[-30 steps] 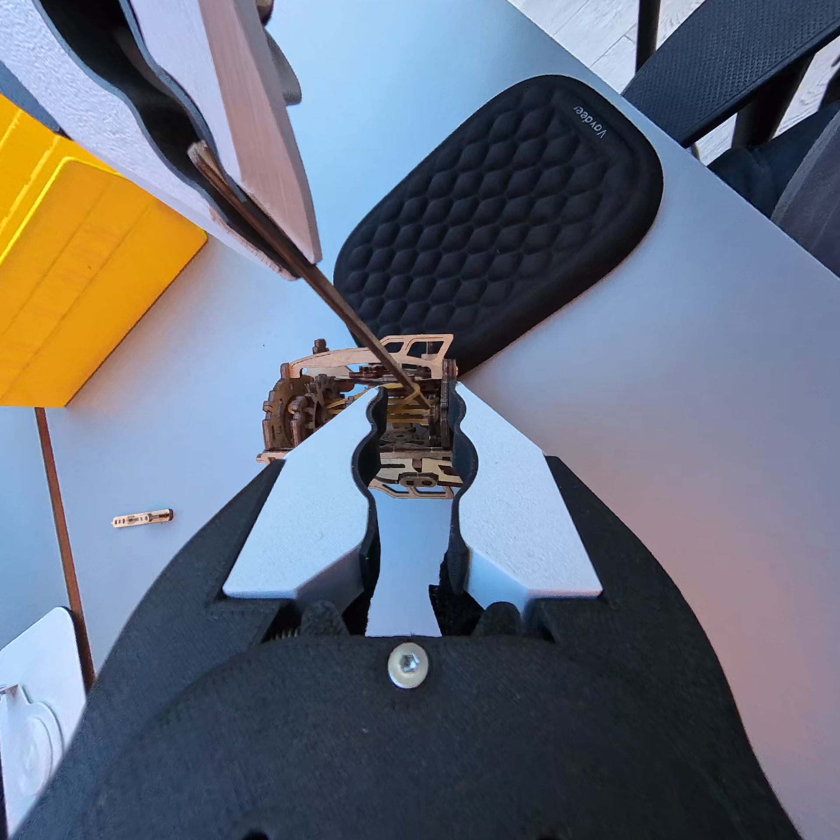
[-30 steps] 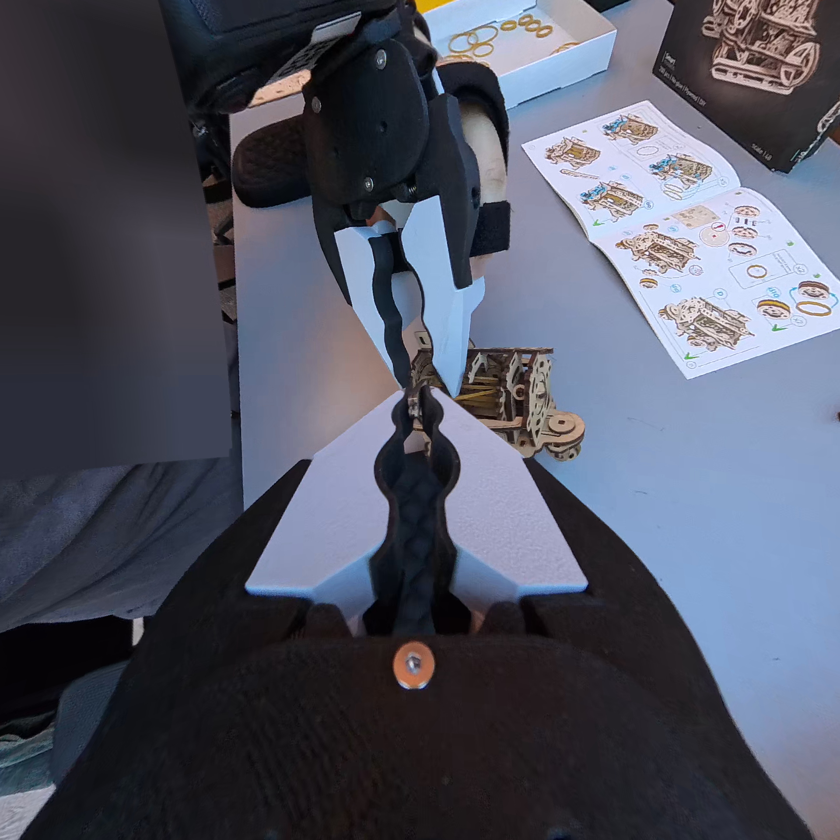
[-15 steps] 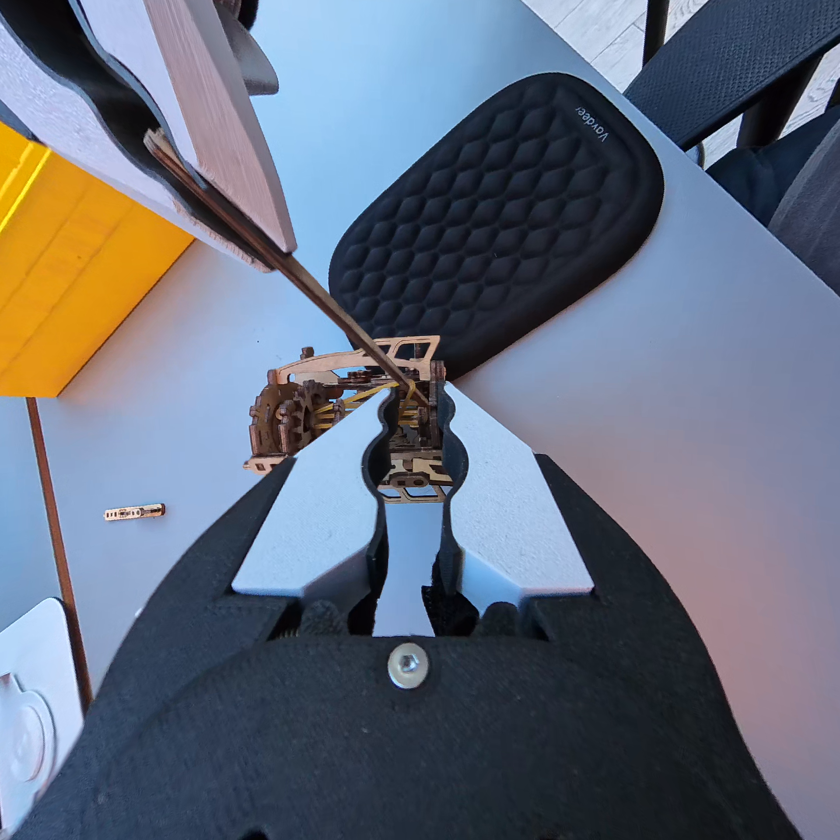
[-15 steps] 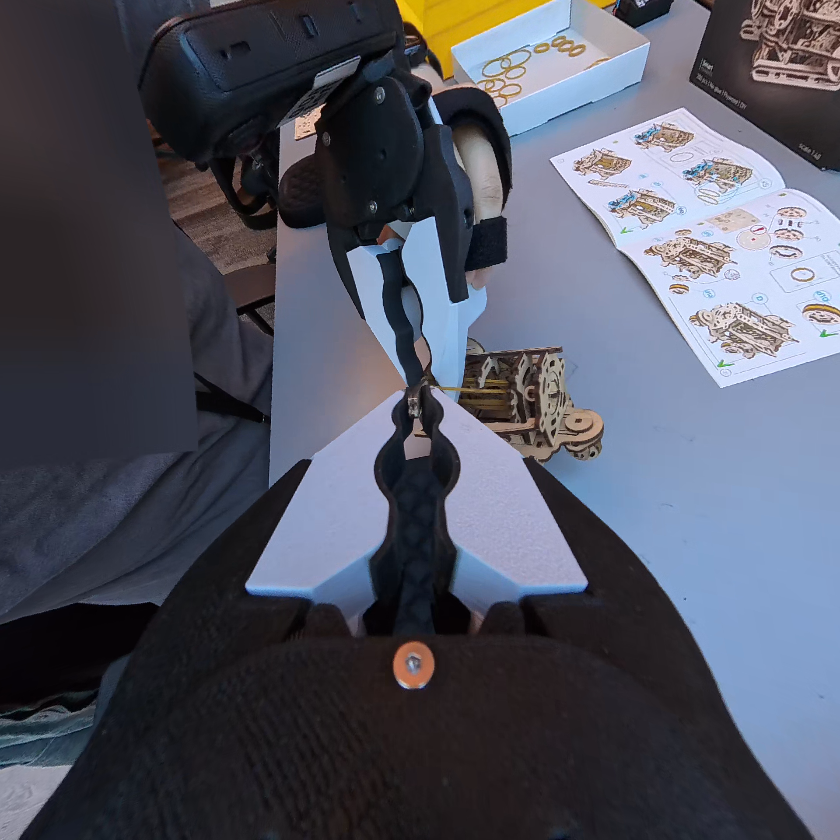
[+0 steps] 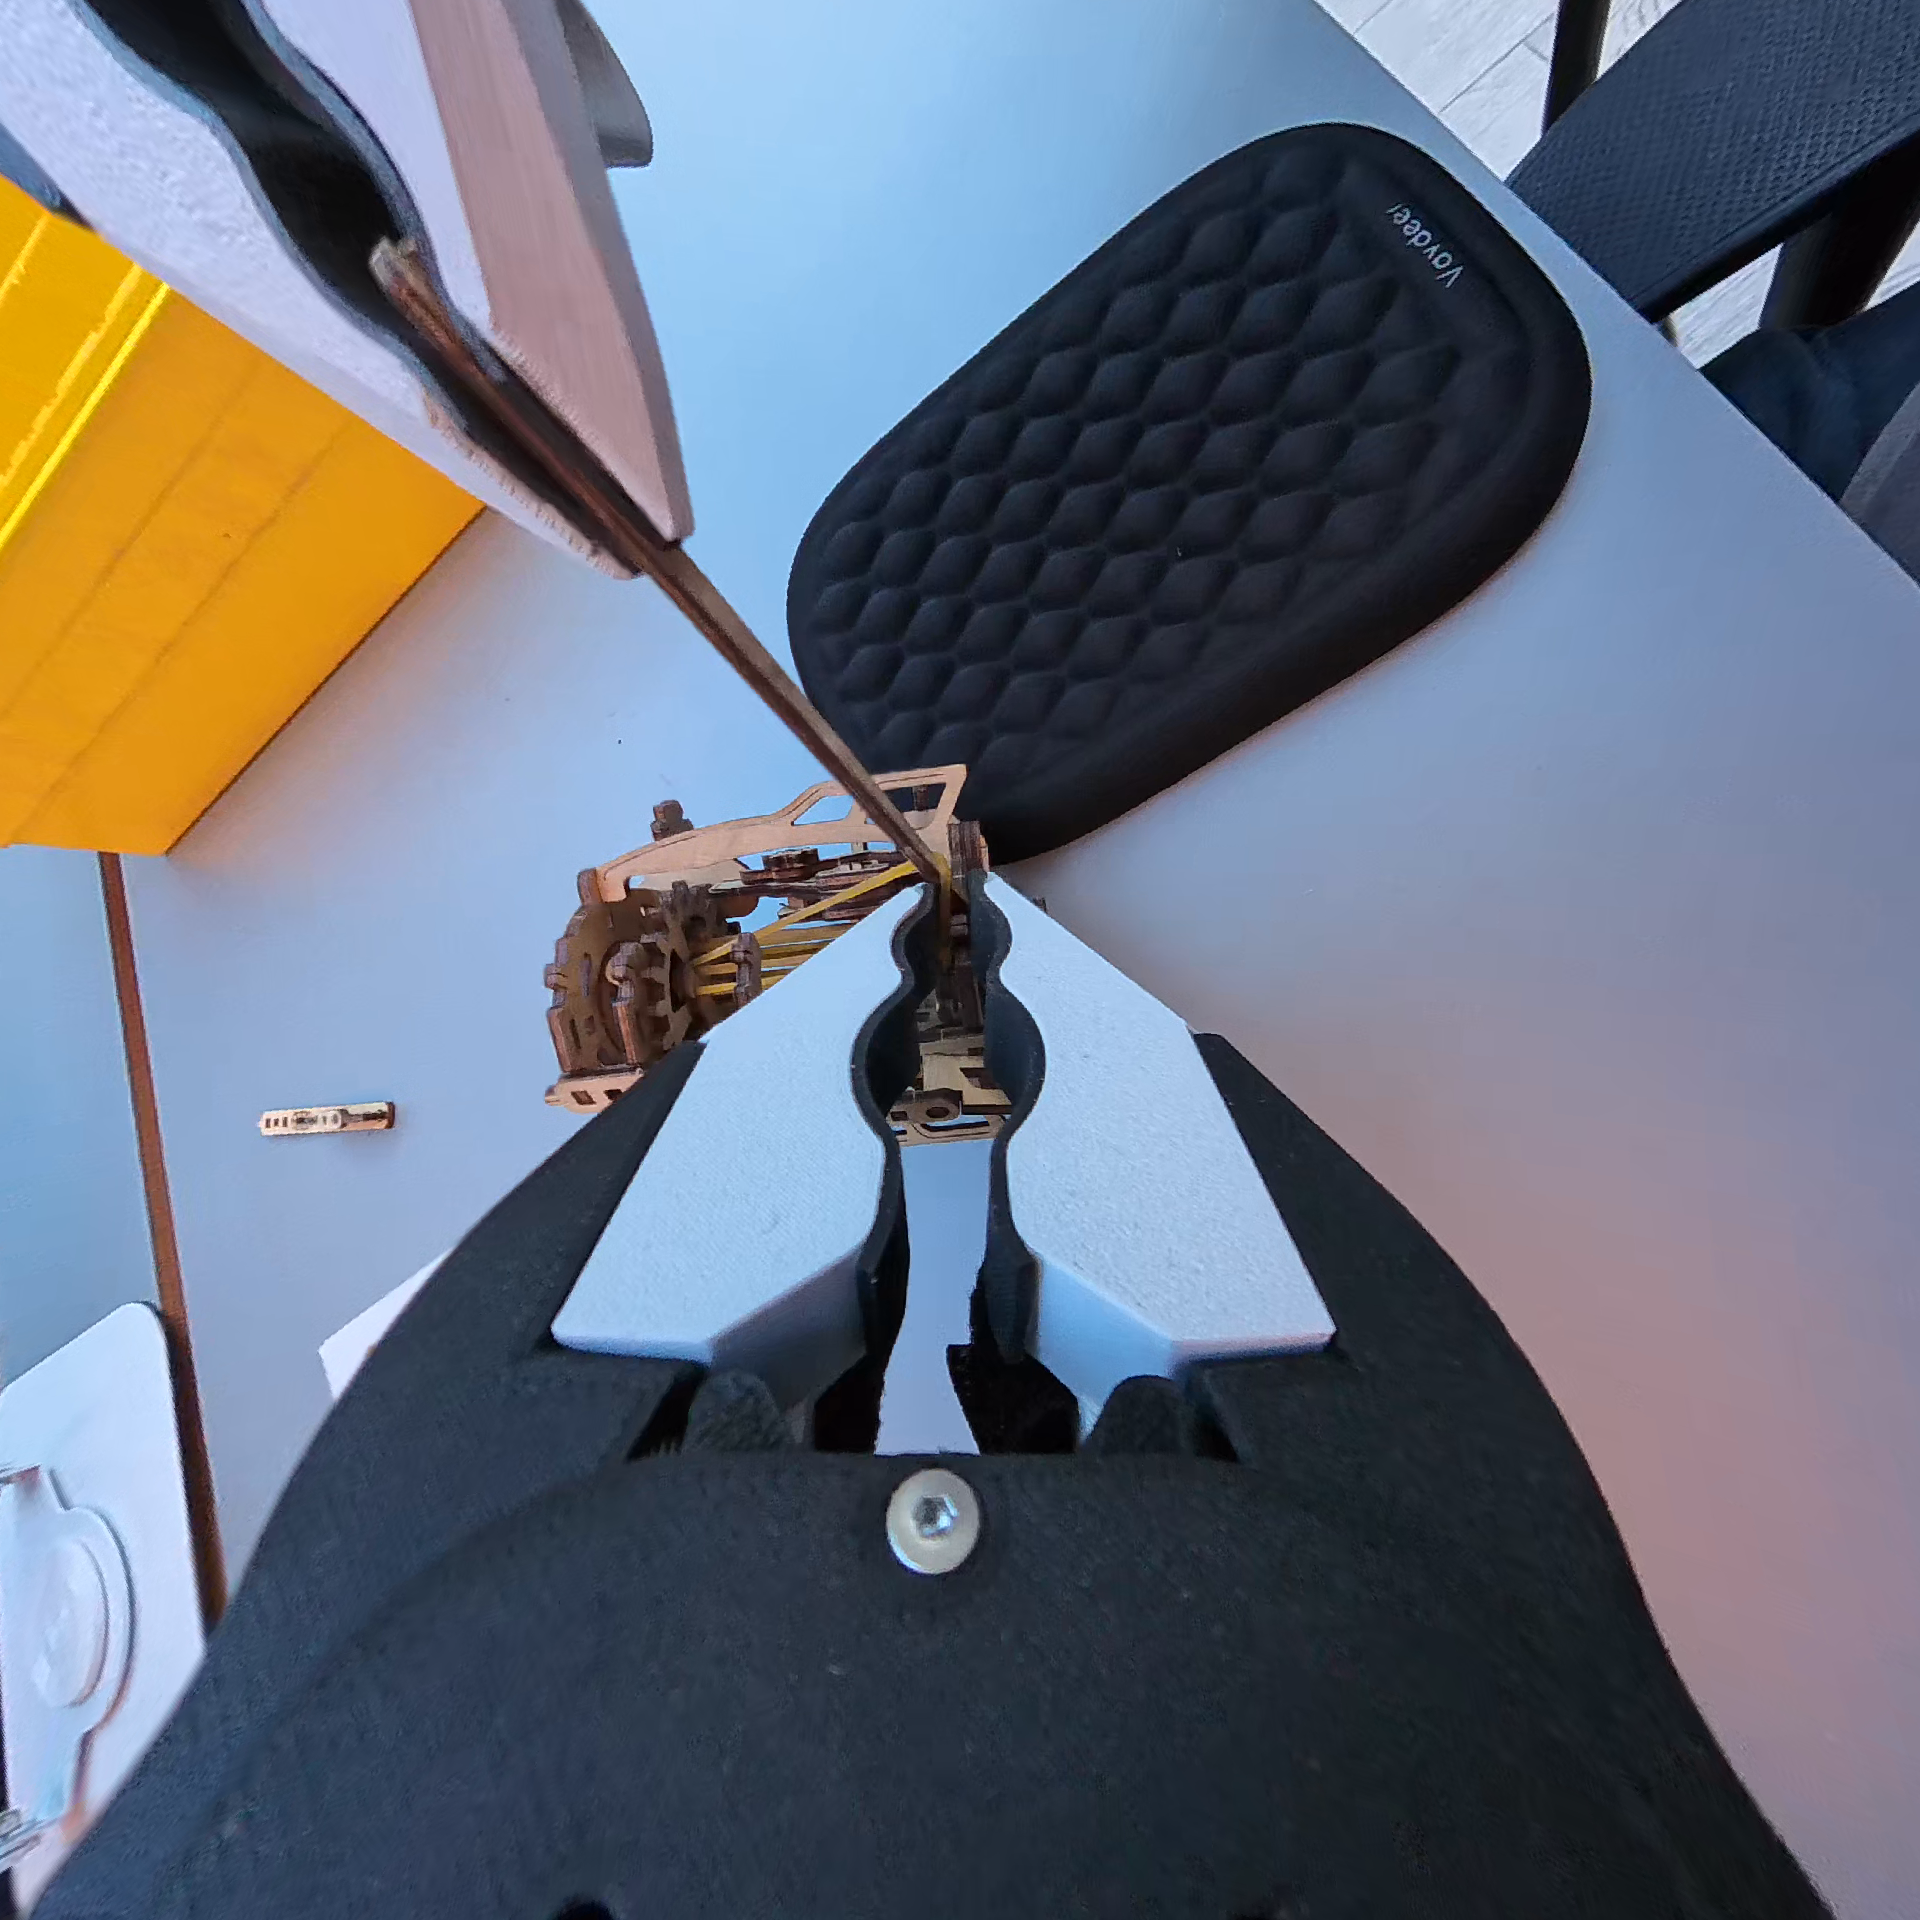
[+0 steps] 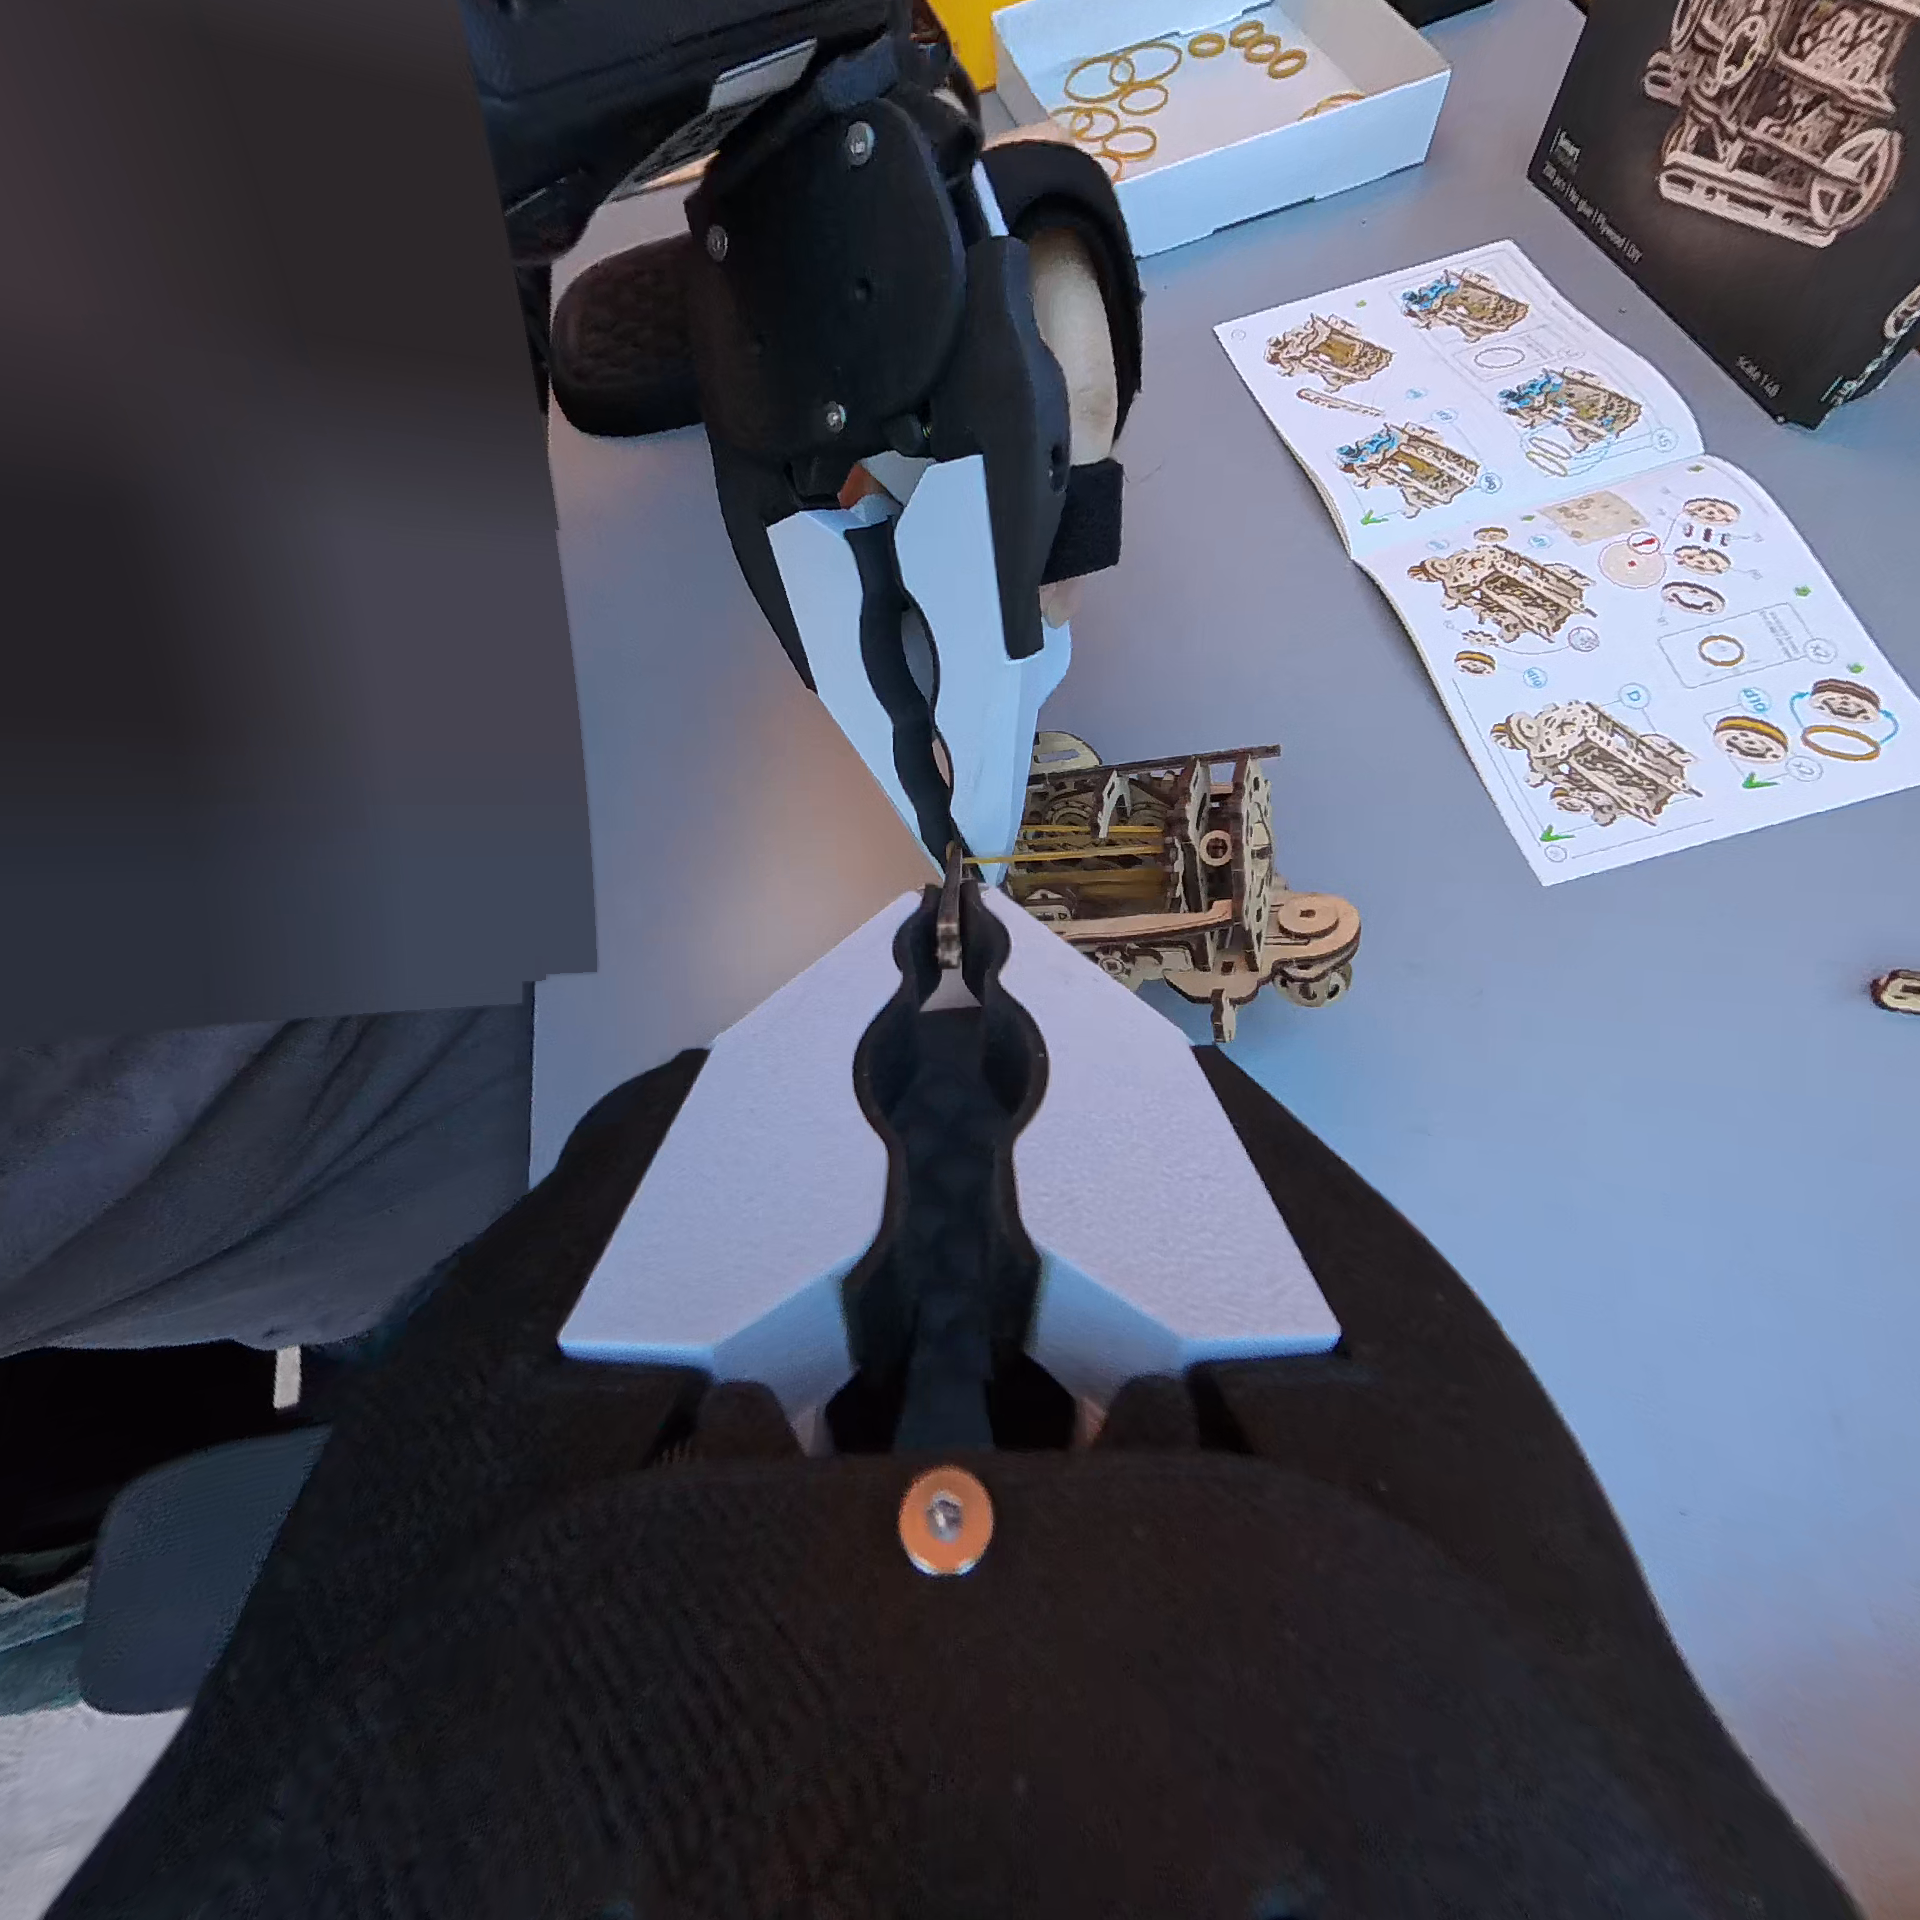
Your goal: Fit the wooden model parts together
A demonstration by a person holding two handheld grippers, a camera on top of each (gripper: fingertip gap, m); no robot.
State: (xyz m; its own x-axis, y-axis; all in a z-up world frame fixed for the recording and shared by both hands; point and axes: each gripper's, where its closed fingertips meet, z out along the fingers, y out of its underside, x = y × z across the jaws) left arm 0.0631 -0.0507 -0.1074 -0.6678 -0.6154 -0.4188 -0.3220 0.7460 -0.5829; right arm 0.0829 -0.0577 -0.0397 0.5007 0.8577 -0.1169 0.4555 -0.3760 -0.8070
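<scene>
Wooden model sits on the grey table, long axis running left to right across our right wrist view, geared wheels at the far end, yellow rubber bands strung inside the frame. Our left gripper comes down on the near end, its 2 tips pressed almost together there; whether they pinch a band or the frame we cannot tell. Our right gripper is clamped on a thin wooden stick, whose tip meets the model right at the left tips. Both tools are nearly touching. We judge the next move turns on the stick's slant into that end. Farther out: black pad, instruction sheet, white tray of spare bands
</scene>
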